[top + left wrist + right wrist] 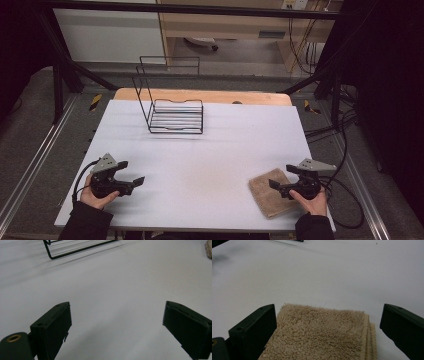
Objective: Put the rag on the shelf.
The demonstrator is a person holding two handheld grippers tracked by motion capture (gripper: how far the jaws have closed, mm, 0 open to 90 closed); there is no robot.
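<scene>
A folded tan towel [266, 194] lies flat on the white table top [210, 150] near the front right. My right gripper [281, 176] hovers over its right part, held in a hand, jaws wide apart. In the right gripper view the towel [319, 337] lies below and between the two black jaws of the right gripper [329, 312], and neither pad presses on it. My left gripper [131, 172] is at the front left, held in the other hand, open over bare table. The left gripper [117, 325] has nothing between its jaws.
A black wire rack [172, 115] stands at the back of the table, left of centre, its near edge [75, 247] visible from the left gripper. A wooden table edge [200, 95] runs behind it. Cables [345, 200] trail off to the right.
</scene>
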